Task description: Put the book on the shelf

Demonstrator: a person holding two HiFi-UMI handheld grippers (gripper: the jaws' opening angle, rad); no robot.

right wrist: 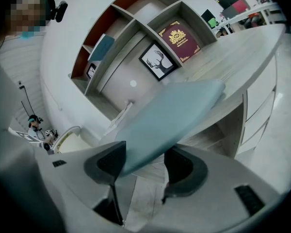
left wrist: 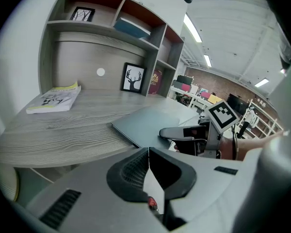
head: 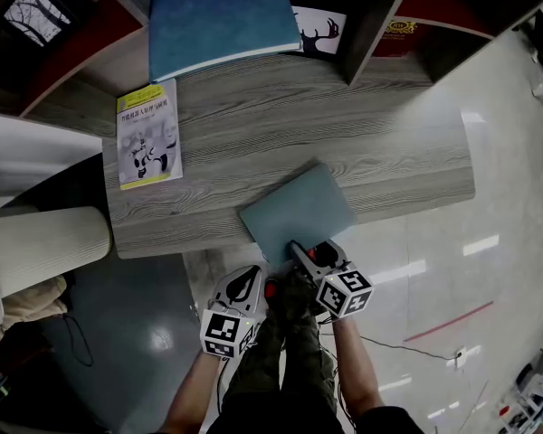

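The right gripper (right wrist: 144, 155) has its jaws spread wide around the near edge of the grey-blue book (right wrist: 177, 108). The cover lies between the two pads, close against the right-hand one, and there is a gap to the other, so nothing is pinched. In the left gripper view one of these jaws lies along the top of the cover. The left gripper (left wrist: 148, 152) has its jaws pressed together with nothing between them, and it hovers just beside the right gripper, off the near edge of the counter (head: 253, 143). The book lies flat on the grey wood-grain counter, turned at an angle, with its near corner hanging over the front edge where the right gripper meets it. It is well apart from the shelf (head: 366, 39) that stands at the back of the counter. Further left on the counter a yellow-and-white paperback (head: 147, 134) lies flat on its own, near the shelf. A framed deer picture (head: 319, 30) leans at the back in a lower compartment. Beside it, in the next compartment, a maroon book (right wrist: 178, 39) stands upright. A large blue book (left wrist: 132, 27) lies flat in an upper compartment, and a small framed picture of bare trees (head: 36, 12) sits in the upper compartment to the left of it.
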